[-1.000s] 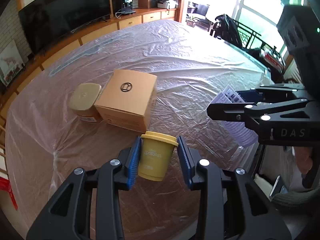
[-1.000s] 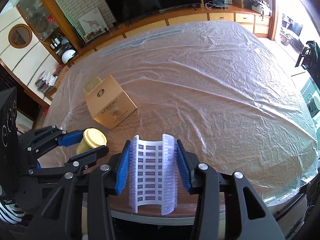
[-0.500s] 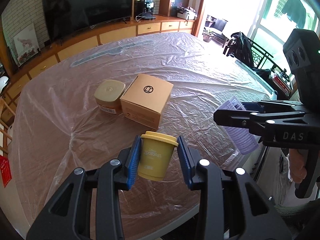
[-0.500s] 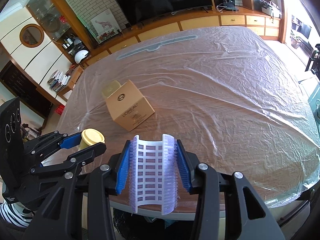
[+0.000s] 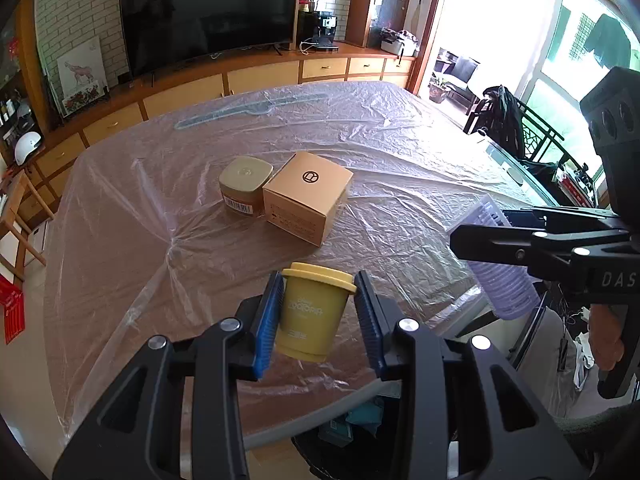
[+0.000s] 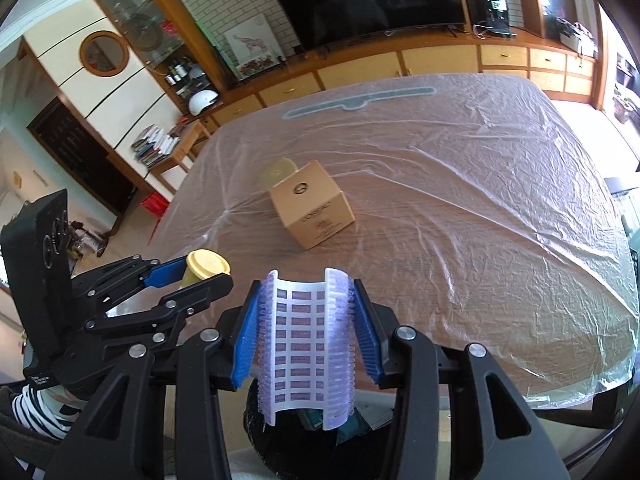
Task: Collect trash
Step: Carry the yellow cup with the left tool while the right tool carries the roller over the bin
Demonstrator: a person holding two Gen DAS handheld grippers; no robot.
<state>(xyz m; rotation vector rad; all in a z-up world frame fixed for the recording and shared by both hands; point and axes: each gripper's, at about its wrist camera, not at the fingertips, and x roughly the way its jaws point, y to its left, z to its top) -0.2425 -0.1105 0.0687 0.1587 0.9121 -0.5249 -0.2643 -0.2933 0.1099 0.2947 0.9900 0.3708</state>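
Note:
My left gripper is shut on a small yellow lidded cup, held in the air over the table's near edge; the cup also shows in the right wrist view. My right gripper is shut on a white and purple bristled hair roller, held above a black trash bin; the roller also shows in the left wrist view. A tan cardboard box and a gold square-lidded jar stand side by side on the table.
The wooden table is covered with wrinkled clear plastic sheet. The bin with some trash in it sits on the floor under the near edge. A TV and low cabinets stand behind the table. A chair is on the right.
Both grippers have lifted and drawn back toward the near table edge with their objects; the bin below has come into view. Their grips have not changed.

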